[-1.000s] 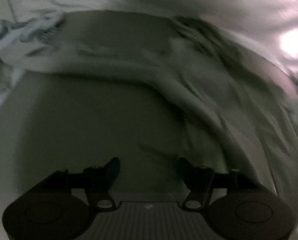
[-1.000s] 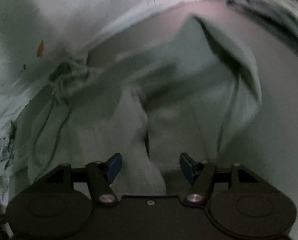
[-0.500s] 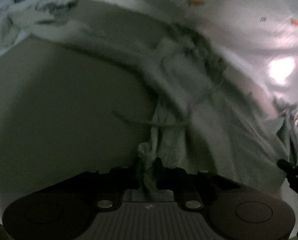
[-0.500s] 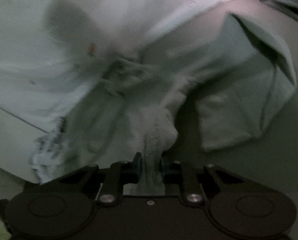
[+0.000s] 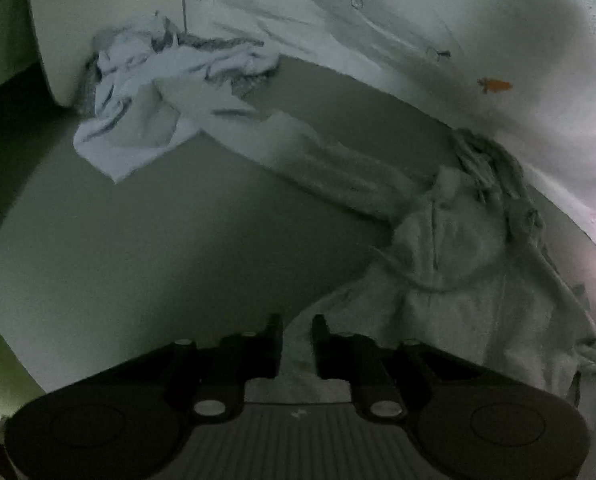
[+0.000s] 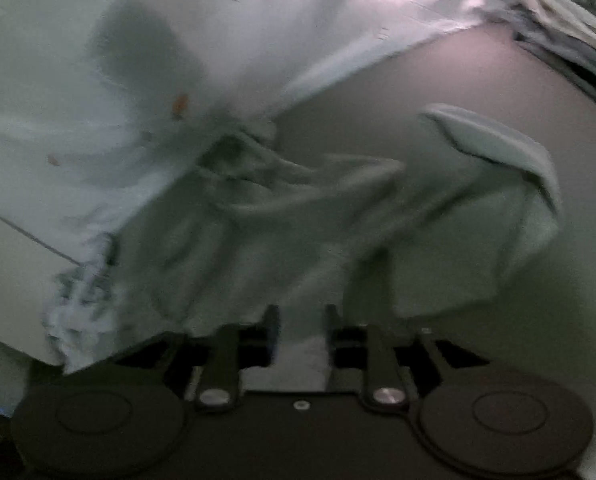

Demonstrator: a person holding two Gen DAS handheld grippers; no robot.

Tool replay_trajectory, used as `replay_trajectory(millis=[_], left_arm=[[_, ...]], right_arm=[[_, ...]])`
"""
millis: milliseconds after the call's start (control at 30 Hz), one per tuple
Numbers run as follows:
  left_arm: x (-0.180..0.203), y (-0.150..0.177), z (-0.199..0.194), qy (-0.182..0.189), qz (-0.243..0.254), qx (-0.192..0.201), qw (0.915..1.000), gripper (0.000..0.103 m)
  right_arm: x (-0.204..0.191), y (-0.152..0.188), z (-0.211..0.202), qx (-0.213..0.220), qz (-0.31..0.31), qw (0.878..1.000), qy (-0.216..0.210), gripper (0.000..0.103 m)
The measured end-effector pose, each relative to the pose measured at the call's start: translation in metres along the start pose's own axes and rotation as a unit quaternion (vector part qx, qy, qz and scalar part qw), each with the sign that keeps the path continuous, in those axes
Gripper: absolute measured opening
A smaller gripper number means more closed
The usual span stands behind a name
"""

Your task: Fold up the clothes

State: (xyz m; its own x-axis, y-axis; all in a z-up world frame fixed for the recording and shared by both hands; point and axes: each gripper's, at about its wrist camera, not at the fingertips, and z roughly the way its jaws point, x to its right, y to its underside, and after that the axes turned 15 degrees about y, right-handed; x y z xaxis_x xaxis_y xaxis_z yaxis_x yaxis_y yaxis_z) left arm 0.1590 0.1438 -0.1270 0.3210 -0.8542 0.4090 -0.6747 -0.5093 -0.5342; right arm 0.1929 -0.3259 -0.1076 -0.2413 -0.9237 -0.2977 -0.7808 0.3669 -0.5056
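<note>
Pinching cloth, the left tongs [image 5: 297,330] and right tongs [image 6: 298,322], jaws easing apart, each hold an edge of the garment [image 5: 450,264], lifting it off the worktop [image 5: 158,248] to spread for folding.

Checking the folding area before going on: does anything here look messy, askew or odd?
Yes. A white cloth lies crumpled in a heap at the far left edge of the table, against the wall. The grey garment is bunched and twisted, not spread flat, with a cord trailing loose across it. No spill or damage shows.
</note>
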Motion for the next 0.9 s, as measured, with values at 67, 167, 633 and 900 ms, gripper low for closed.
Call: replay_trajectory(millis=[67,167,633,900], left_arm=[[-0.002,0.01,0.003,0.012,-0.021,-0.009,0.9997,0.036],[-0.001,0.024,0.016,-0.002,-0.015,-0.04,0.9991,0.038],[0.012,0.049,0.057,-0.039,0.011,-0.094,0.9947,0.085],[0.027,0.051,0.077,-0.068,0.035,-0.113,0.9907,0.102]], right_arm=[[0.009,0.008,0.008,-0.001,-0.003,0.999,0.041,0.037],[0.032,0.011,0.025,-0.003,0.026,0.995,0.096,0.039],[0.078,-0.007,0.077,0.018,0.091,0.985,0.144,0.05],[0.068,-0.014,0.077,0.029,-0.01,0.981,0.193,0.009]])
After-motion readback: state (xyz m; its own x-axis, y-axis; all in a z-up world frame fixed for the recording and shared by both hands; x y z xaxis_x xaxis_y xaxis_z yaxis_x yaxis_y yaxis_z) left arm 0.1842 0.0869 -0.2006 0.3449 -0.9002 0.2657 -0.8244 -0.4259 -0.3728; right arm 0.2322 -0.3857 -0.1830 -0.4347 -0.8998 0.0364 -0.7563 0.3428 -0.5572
